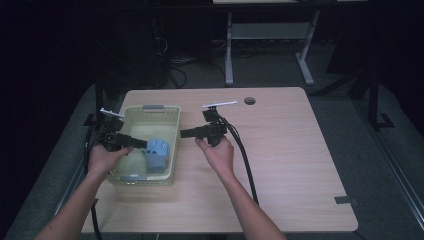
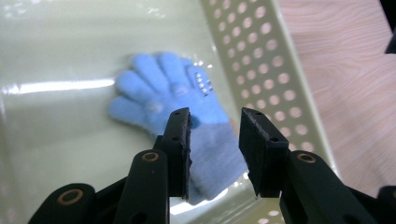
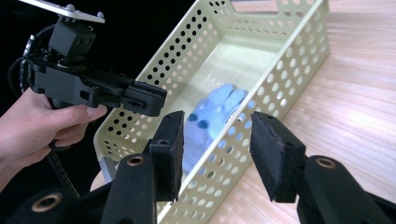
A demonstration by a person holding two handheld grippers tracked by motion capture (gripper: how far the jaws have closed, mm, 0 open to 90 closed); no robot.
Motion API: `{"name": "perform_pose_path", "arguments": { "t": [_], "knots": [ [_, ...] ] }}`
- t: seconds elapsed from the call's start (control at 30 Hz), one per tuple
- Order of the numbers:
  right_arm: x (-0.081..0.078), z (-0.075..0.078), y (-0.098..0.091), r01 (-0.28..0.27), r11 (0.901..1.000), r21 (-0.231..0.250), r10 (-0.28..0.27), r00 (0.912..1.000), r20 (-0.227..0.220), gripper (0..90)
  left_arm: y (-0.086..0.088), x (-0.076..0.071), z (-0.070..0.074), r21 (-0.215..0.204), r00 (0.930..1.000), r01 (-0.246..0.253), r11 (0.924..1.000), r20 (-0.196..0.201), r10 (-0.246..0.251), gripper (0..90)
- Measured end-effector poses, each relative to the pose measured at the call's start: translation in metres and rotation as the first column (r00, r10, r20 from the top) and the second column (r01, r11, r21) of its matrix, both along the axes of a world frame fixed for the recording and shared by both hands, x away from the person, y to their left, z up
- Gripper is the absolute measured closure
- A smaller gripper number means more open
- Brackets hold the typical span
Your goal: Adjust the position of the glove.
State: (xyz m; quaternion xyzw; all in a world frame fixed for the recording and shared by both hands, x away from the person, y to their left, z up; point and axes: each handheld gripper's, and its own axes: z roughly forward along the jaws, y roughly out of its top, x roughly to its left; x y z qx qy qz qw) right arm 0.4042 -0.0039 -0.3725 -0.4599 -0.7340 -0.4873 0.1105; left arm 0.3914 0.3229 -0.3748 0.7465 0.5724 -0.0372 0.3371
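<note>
Gloves are the business at this table: a pale blue glove (image 1: 157,154) lies flat on the floor of a cream perforated basket (image 1: 172,131), towards the end nearest the person and close to its right-hand wall. The basket sits at the left of the wooden table (image 1: 285,150). The left gripper (image 1: 139,143) hangs inside the basket just above the glove, its jaws parted with nothing pinched between them; in the left gripper view the glove (image 2: 187,116) lies below the pads, untouched. The right gripper (image 1: 186,133) hovers just outside the basket's right wall, pointing at it, its jaws likewise apart and empty. Through the holes in that wall the right gripper view catches the glove (image 3: 212,116).
</note>
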Motion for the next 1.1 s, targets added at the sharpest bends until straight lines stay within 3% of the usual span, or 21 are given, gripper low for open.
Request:
{"name": "perform_pose_path", "arguments": {
  "t": [0.4, 0.47, 0.83, 1.1],
  "knots": [
    [-0.003, -0.003, -0.039, 0.046, 0.9984, 0.035, -0.045, 0.9989, -0.007, 44.9, -0.024, -0.001, 0.015, -0.051, 0.9950, 0.053, 0.9973, 0.087, -0.048, 49.6],
    [-0.004, -0.004, -0.043, 0.052, 0.9980, 0.036, -0.052, 0.9986, -0.008, 43.4, -0.028, -0.001, 0.017, -0.074, 0.9945, 0.060, 0.9955, 0.091, -0.053, 47.9],
    [-0.008, -0.006, -0.073, 0.096, 0.9940, 0.053, -0.095, 0.9953, -0.020, 41.5, -0.054, -0.001, 0.023, -0.109, 0.9876, 0.123, 0.9864, 0.111, -0.111, 43.7],
    [-0.012, -0.007, -0.096, 0.131, 0.9895, 0.060, -0.130, 0.9913, -0.021, 40.3, -0.077, -0.004, 0.031, -0.118, 0.9780, 0.174, 0.9777, 0.138, -0.157, 37.5]
  ]
}}
